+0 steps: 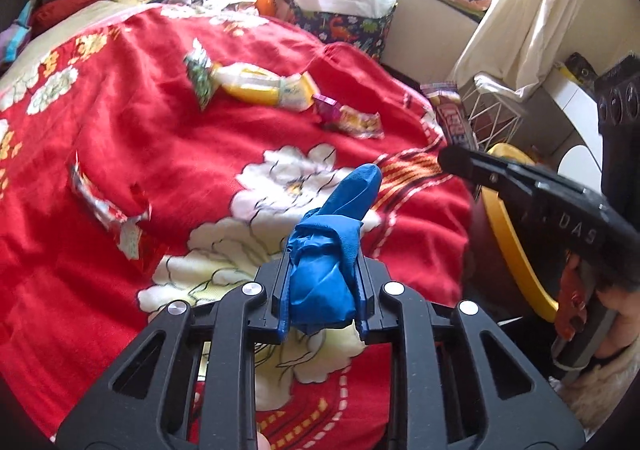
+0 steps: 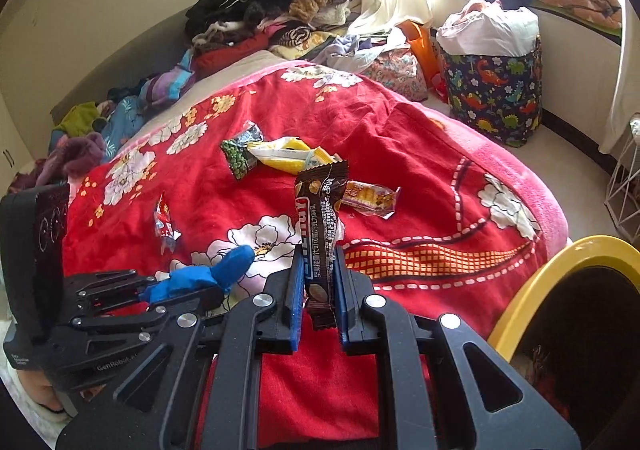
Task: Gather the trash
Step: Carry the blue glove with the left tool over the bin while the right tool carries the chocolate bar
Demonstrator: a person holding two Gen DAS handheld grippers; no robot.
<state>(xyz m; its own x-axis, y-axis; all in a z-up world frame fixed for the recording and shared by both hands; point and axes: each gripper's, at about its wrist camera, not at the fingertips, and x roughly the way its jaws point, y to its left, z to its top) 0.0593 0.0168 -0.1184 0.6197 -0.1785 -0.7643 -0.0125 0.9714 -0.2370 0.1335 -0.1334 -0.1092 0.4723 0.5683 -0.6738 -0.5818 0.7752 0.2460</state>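
My left gripper (image 1: 322,282) is shut on a crumpled blue wrapper (image 1: 332,246), held above the red floral blanket (image 1: 160,137); it also shows in the right wrist view (image 2: 200,282). My right gripper (image 2: 318,290) is shut on a brown chocolate bar wrapper (image 2: 322,226), upright between the jaws; the same wrapper shows in the left wrist view (image 1: 450,117). On the blanket lie a green pea packet (image 2: 240,151), a yellow wrapper (image 2: 288,155), an orange-purple snack wrapper (image 2: 370,197) and a red-silver wrapper (image 2: 165,226). A yellow-rimmed bin (image 2: 560,290) stands at the bed's right.
Piled clothes (image 2: 260,9) line the far side of the bed. A dinosaur-print basket (image 2: 496,89) with a white bag stands near the window. A white wire basket (image 2: 624,185) sits on the floor at right. Curtains (image 1: 532,9) hang by the window.
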